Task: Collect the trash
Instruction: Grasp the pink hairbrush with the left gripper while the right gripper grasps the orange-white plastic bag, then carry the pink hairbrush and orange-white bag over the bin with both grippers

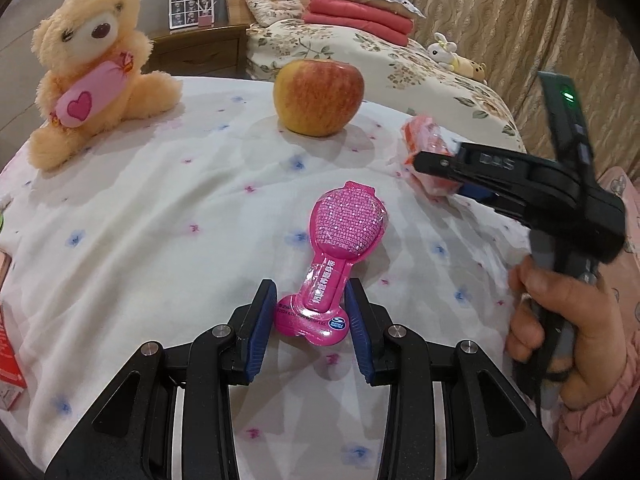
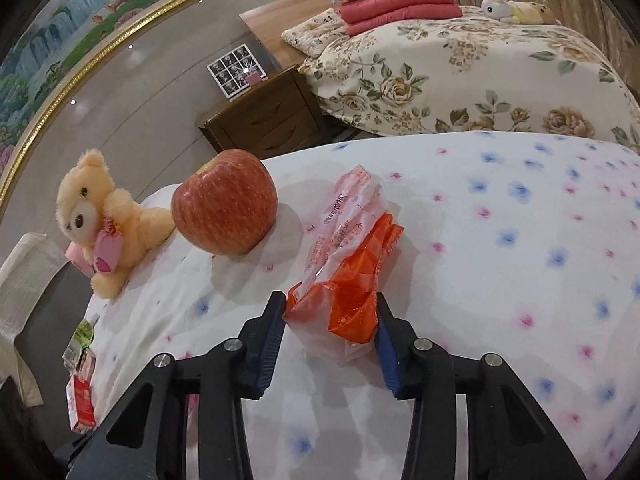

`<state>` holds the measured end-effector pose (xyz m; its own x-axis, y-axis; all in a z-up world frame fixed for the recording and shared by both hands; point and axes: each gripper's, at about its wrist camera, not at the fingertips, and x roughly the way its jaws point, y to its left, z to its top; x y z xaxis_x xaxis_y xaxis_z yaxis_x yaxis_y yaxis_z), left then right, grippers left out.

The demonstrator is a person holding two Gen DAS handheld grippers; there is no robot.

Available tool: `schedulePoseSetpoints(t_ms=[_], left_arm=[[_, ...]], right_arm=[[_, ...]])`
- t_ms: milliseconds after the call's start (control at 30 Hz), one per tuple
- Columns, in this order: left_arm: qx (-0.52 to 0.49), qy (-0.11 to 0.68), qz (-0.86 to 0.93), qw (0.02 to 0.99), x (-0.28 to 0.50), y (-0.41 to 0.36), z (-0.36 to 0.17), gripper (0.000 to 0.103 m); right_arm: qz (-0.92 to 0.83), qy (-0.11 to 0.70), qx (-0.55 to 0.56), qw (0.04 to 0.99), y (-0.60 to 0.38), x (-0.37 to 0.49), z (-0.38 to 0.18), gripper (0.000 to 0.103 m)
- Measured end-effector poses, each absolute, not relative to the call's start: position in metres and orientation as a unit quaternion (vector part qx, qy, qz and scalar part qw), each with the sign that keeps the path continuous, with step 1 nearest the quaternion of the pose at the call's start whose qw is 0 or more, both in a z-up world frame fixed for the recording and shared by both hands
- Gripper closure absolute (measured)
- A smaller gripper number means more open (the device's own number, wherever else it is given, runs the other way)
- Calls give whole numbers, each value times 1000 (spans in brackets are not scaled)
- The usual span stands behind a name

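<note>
Bench [image 1: 140,208] under a flowered cloth carries a bear [image 1: 92,76], an apple [image 1: 319,96] and two bits of trash. Orange wrapper [image 2: 348,256] lies right of the apple; right tongs [image 2: 330,340] straddle its near end, blades touching or nearly so, not yet squeezing. Pink blister pack [image 1: 340,252] lies mid-cloth; left tongs [image 1: 310,332] stand spread about its narrow stem. Best to close gently on each (crinkly film slips), pinching trash only, not cloth, then lift straight up.
</note>
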<state>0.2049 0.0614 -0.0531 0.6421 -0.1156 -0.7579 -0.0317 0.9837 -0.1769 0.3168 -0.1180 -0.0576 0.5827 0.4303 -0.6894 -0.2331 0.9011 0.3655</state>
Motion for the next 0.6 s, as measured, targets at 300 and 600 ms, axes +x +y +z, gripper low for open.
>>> schedulePoseSetpoints(t_ms=[300, 600], left_arm=[[-88, 421, -47, 901, 195, 35, -51, 69], [-75, 418, -82, 902, 181, -5, -47, 69]], right_arm=[[184, 387, 138, 893, -160, 256, -41, 61], [154, 380, 141, 901, -200, 200, -43, 61]])
